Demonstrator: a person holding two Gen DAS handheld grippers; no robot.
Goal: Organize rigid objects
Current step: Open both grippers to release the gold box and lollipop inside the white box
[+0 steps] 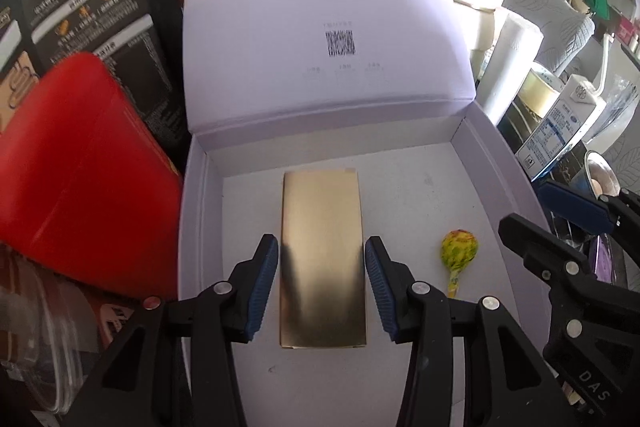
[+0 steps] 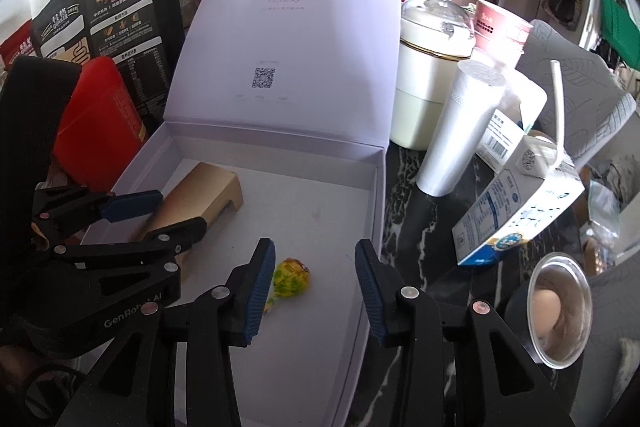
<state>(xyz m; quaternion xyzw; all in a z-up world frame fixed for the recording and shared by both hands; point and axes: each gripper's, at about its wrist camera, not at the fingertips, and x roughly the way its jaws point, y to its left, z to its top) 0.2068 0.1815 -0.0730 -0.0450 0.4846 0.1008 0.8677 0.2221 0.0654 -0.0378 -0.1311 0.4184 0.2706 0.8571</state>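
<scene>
Box lid (image 2: 304, 39) has "Lucky"-something printed faintly up top and a QR code (image 2: 264, 77) lower down. The left gripper (image 2: 156, 215) says "GenRobot AI"-ish, the right gripper (image 1: 560, 227) "DAS". The black bag (image 2: 116, 11) and milk carton (image 2: 516, 211) print is too small to read.

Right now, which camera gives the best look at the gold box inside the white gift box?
The left wrist view: the gold box lies centred, its whole top face visible between the left gripper's open jaws. In the right wrist view the gold box sits off to the left at an angle, partly hidden behind the left gripper.
</scene>
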